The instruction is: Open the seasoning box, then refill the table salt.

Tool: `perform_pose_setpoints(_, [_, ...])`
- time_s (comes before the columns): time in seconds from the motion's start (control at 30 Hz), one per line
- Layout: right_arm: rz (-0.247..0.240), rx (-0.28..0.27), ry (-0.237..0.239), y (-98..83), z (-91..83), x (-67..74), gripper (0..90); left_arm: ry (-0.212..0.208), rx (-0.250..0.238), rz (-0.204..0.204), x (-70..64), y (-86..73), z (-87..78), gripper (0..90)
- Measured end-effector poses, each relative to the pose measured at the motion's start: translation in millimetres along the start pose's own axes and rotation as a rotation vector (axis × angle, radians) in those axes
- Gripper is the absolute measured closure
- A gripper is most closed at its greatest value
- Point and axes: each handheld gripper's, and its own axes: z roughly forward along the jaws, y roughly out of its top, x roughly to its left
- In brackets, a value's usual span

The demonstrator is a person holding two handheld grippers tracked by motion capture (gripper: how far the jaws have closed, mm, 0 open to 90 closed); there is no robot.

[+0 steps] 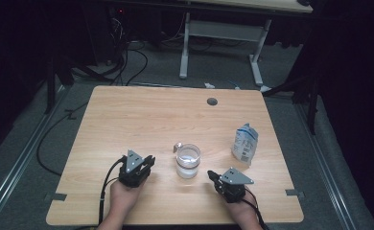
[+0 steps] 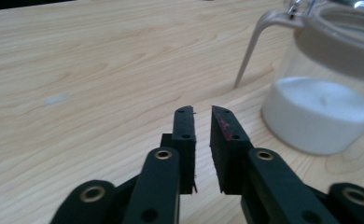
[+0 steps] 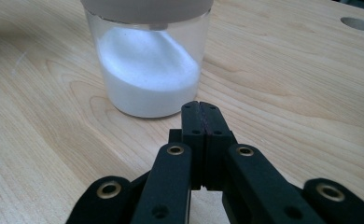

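Hands at the near table [image 1: 127, 115] edge each hold a black gripper. Left gripper [image 2: 202, 123] has its jaws a narrow gap apart, gripping nothing. Right gripper [image 3: 201, 108] is fully closed and empty. Between them, slightly farther, stands a clear glass jar [image 1: 188, 162], partly filled with white powder, a wire clasp at its rim. Beyond to the right, a white-blue pouch [image 1: 245, 143] stands, its print unreadable.

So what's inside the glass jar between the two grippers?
The glass jar holds a white, fine-grained powder in its lower part, heaped higher on one side. Its lid and upper band cover the top, so the powder's surface from above stays hidden.
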Motion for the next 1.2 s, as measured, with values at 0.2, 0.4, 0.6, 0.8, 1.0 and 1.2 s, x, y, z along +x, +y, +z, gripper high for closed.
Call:
perform_pose_setpoints(0.2, [0.017,0.001,0.001,0.0,2.2,-3.7,89.7,0.034,-0.004,-0.026,14.7,-17.5,-17.3,66.1])
perform_pose_setpoints(0.4, [0.023,-0.007,0.003,3.0,3.0,-3.5,89.9,0.063,-0.020,-0.064,27.5,-26.2,-27.0,59.1])
perform_pose_setpoints(0.6, [0.021,-0.029,0.008,13.8,2.3,-3.0,90.0,0.067,-0.019,-0.054,27.5,-28.1,-25.2,58.2])
perform_pose_setpoints(0.8, [0.011,-0.040,-0.002,22.6,6.4,-3.3,90.0,0.066,-0.026,-0.050,26.4,-29.0,-26.0,58.1])
perform_pose_setpoints(1.0, [0.023,-0.049,-0.002,33.7,19.5,-7.5,90.0,0.064,-0.025,-0.052,26.5,-29.8,-27.2,57.9])
perform_pose_setpoints(1.2, [0.011,-0.056,-0.001,37.5,25.5,-7.1,90.0,0.069,-0.026,-0.056,28.0,-31.1,-30.3,57.8])
